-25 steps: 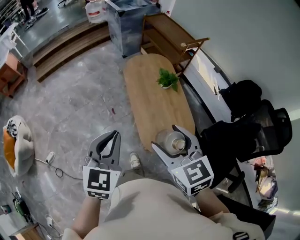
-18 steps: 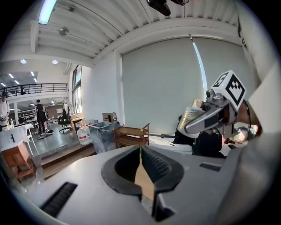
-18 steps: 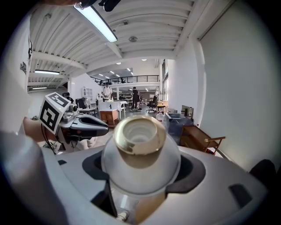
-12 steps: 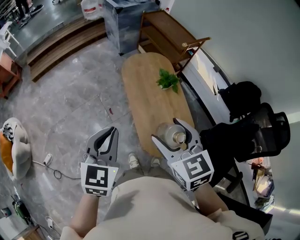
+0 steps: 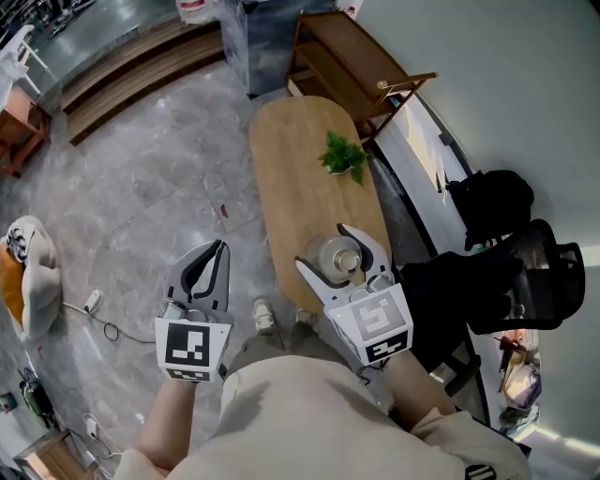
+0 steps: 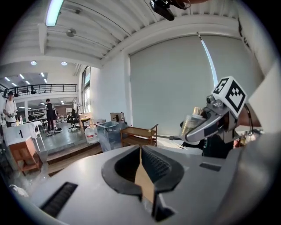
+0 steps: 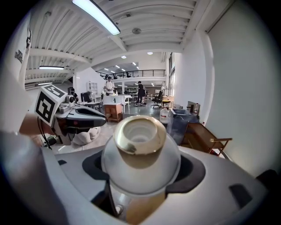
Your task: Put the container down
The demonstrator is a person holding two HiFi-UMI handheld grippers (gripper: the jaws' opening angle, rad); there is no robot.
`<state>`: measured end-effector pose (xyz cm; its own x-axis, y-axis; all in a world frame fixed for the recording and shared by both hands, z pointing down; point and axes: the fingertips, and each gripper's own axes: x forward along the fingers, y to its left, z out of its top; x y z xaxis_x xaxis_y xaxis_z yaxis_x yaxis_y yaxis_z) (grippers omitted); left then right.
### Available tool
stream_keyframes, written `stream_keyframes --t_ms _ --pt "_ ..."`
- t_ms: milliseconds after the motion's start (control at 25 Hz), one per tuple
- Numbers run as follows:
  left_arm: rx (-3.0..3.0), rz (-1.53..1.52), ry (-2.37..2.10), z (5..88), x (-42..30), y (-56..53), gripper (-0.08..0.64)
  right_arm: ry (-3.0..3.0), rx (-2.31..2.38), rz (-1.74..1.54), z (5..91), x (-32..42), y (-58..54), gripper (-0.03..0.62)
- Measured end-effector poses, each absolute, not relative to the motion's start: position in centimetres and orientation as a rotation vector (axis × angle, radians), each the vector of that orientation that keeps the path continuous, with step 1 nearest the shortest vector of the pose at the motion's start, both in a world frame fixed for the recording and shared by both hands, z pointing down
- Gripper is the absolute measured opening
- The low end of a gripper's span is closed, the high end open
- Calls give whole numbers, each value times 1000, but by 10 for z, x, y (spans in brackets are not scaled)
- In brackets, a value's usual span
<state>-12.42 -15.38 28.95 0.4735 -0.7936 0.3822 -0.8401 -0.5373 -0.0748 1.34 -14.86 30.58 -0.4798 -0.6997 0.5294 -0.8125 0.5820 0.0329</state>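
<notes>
The container [image 5: 336,255] is a clear round jar with a gold neck and an open mouth. My right gripper [image 5: 328,249] is shut on it and holds it upright over the near end of the oval wooden table [image 5: 300,178]. I cannot tell whether its base touches the tabletop. In the right gripper view the container [image 7: 140,154] fills the space between the jaws of the right gripper [image 7: 141,178]. My left gripper [image 5: 212,261] hangs over the floor to the table's left, shut on nothing. Seen along the left gripper [image 6: 141,154], its jaws meet, with the container [image 6: 191,124] off to the right.
A small green plant [image 5: 340,157] stands mid-table. Behind the table are a wooden shelf unit [image 5: 349,58] and a blue-grey bin [image 5: 267,28]. A black chair draped with dark cloth [image 5: 487,272] sits close on the right. A cushion [image 5: 23,281] and a cable [image 5: 98,317] lie on the floor at left.
The right gripper has carried the container a little farther forward over the table's near end. The left gripper has drifted slightly forward and stays shut.
</notes>
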Motion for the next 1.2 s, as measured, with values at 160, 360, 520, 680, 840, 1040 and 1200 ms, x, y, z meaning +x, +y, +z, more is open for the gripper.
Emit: stream_keyframes --t_ms 160,360,520,680,840,1040,1200 --pt "2575 604 -1447 311 -118 -176 14 -2314 1175 302 324 9 -174 330" --pt "2532 595 -1452 341 -114 -210 15 -2285 1119 307 361 1 -211 330" --pt "2523 579 -1454 363 -117 -236 14 -2275 1096 311 392 -12 -240 330" --pt "2513 588 -1446 397 -116 -256 15 -2266 1087 314 427 -22 -265 330" --pt "2502 613 -1403 434 -111 -276 14 -2252 1092 348 469 -30 -291 330" --pt "2478 653 -1354 489 -107 -292 14 -2213 1092 386 533 -34 -311 330" --pt "2438 684 -1333 535 -111 -301 15 -2178 1089 420 587 -36 -319 330"
